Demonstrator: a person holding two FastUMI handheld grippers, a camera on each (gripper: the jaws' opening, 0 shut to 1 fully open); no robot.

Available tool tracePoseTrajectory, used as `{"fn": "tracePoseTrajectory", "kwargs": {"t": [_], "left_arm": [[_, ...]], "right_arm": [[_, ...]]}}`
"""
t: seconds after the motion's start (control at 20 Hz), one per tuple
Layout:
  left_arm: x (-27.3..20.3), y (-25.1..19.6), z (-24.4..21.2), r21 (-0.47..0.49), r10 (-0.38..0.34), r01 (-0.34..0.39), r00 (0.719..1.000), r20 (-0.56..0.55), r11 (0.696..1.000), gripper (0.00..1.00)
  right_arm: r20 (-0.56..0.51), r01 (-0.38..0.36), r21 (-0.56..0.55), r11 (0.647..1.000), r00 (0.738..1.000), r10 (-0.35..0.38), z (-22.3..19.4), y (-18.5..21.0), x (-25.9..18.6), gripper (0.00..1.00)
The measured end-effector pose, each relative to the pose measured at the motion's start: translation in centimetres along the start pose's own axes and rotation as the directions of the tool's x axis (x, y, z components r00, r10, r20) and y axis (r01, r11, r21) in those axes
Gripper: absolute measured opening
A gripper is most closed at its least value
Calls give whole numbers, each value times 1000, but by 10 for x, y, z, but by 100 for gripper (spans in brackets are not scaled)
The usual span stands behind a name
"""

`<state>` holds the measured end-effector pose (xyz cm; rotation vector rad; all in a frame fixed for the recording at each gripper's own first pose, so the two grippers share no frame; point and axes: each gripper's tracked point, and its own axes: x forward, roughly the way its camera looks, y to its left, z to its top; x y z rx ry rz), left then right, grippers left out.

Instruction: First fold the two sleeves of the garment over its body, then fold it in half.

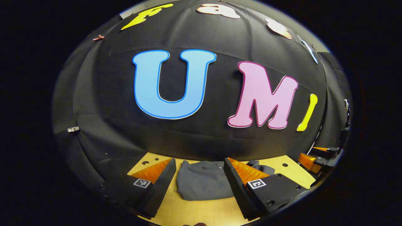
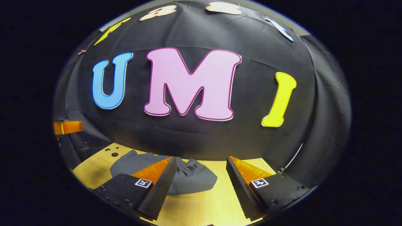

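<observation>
Garment: dark grey soft-fabric garment (image 1: 203, 183) lies bunched on the pale wooden tabletop (image 1: 201, 210), close to the black cloth wall; sleeves not laid out, cannot tell them apart in the folds.
Stage (judged): sleeve folds not yet made; start of task.
Left gripper (image 1: 198, 185): jaws wide, holding nothing, above the table with the garment ahead between the fingers.
Right gripper (image 2: 199, 185): jaws wide, holding nothing; garment (image 2: 176, 175) lies ahead and toward its left finger.
Technique (judged): spread the body flat first; pinch each cuff as a single layer, carry it across low, release without dragging.
Risk: catching two layers would pull the body along.
</observation>
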<state>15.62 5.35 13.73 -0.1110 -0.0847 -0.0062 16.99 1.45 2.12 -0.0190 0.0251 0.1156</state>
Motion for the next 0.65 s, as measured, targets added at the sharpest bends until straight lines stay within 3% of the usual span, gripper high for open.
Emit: {"fn": "tracePoseTrajectory", "kwargs": {"t": [0.05,0.2,0.45,0.5,0.65], "left_arm": [[-14,-1,-3,-12,1,-1,1000,0,1000,92],[-49,3,-10,-4,23,-23,1000,21,1000,96],[-97,18,-52,-41,136,-135,990,33,990,96],[-103,17,-60,-45,134,-133,991,20,990,92],[-116,23,-77,-7,127,-127,992,-3,992,96]], "right_arm": [[-1,5,14,1000,1000,-5,-1,0,-12,98],[-14,10,53,999,1000,-9,-11,4,-51,98],[-55,5,67,998,999,-2,-40,16,-98,98],[-73,3,74,997,997,3,-48,19,-107,97],[-97,-3,82,997,995,11,-64,29,-130,98]]}}
